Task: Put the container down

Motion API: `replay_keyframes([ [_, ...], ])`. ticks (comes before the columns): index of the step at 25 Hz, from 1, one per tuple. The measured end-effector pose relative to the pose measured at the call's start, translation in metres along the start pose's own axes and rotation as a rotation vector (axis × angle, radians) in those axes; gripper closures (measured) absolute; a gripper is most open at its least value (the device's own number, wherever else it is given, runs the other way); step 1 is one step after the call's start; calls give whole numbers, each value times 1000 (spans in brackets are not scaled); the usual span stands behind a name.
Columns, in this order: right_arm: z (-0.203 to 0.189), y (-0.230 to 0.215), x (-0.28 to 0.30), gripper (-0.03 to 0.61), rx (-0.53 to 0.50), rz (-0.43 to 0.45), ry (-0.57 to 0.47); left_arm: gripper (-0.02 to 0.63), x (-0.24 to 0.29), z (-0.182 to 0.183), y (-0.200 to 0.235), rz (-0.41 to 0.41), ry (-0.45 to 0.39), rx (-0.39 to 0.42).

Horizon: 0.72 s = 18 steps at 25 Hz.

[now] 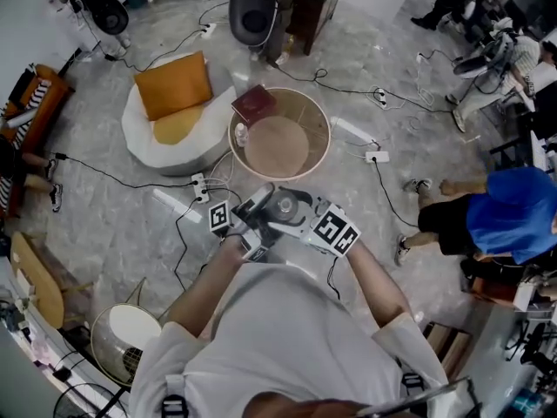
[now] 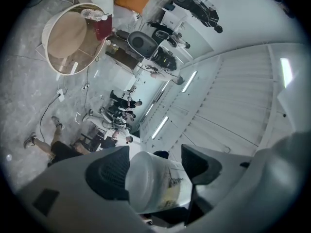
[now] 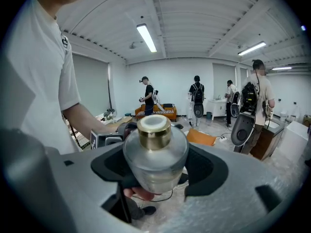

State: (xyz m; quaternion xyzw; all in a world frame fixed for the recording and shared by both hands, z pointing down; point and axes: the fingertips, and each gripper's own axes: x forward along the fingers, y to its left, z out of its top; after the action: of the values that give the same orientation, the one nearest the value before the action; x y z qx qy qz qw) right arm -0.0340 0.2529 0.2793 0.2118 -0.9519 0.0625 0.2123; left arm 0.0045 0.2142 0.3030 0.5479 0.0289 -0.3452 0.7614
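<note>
Over grey floor [image 1: 113, 225], left gripper [image 2: 154, 169] and right gripper [image 3: 156, 166] pinch the half-hidden container [image 1: 285, 205].

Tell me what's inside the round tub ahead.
The tub holds a dark red book and a small clear bottle at its left side; the beige bottom otherwise looks bare. Anything under the book is covered.

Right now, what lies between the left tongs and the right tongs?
The container, gripped by the left tongs and the right tongs from either side. The head view shows it, and both gripper views confirm it.
</note>
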Motion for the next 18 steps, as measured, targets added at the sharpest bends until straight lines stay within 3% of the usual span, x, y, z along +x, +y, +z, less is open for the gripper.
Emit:
replay_keyframes([
  [9, 19, -61, 53, 239, 44, -54, 3, 304, 17, 75, -18, 51, 34, -57],
  [18, 27, -94, 79, 239, 62, -110, 9, 304, 30, 113, -27, 44, 83, -62],
])
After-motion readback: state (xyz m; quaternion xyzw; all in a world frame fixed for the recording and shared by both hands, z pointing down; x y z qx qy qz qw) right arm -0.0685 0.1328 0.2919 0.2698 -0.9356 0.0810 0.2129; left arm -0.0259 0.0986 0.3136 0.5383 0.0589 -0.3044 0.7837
